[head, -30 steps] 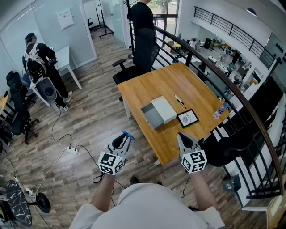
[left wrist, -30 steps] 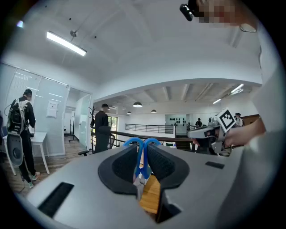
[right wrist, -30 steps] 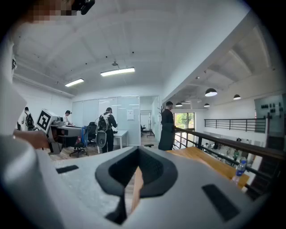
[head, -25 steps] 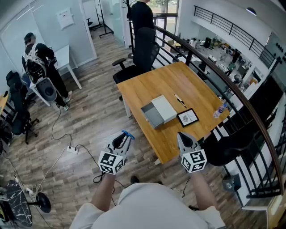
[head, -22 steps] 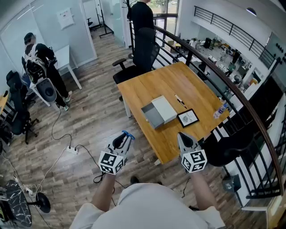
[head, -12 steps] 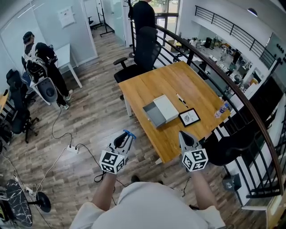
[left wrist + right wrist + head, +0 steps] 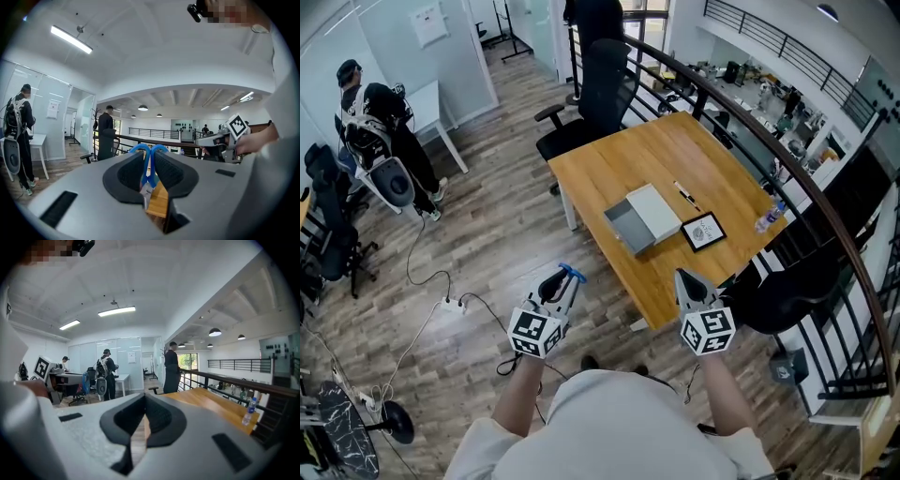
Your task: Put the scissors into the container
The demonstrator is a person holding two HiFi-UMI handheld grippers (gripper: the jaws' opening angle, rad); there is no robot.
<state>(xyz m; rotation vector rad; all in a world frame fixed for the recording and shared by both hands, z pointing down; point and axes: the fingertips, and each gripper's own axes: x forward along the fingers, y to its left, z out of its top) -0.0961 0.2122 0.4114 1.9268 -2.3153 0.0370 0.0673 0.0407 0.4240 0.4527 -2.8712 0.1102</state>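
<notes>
Blue-handled scissors (image 7: pixel 570 274) stick out of my left gripper (image 7: pixel 563 280), which is shut on them over the wooden floor, left of the table's near corner. In the left gripper view the blue handle loops (image 7: pixel 149 153) rise between the dark pads of the left gripper (image 7: pixel 150 165), blades pointing back toward the camera. The grey open container (image 7: pixel 640 218) lies on the wooden table (image 7: pixel 694 155), well ahead of both grippers. My right gripper (image 7: pixel 684 279) hovers at the table's near edge, jaws together with nothing in them; the right gripper (image 7: pixel 144 405) shows the same in its own view.
A black framed card (image 7: pixel 703 231), a pen (image 7: pixel 684 194) and a water bottle (image 7: pixel 766 220) also lie on the table. Black office chairs stand beyond it (image 7: pixel 598 89) and at its right (image 7: pixel 787 295). A railing (image 7: pixel 811 202) runs along the right. Cables (image 7: pixel 445 305) cross the floor.
The head view has shifted so the table sits a little lower and closer. Both grippers keep their pose and the scissors stay in the left one.
</notes>
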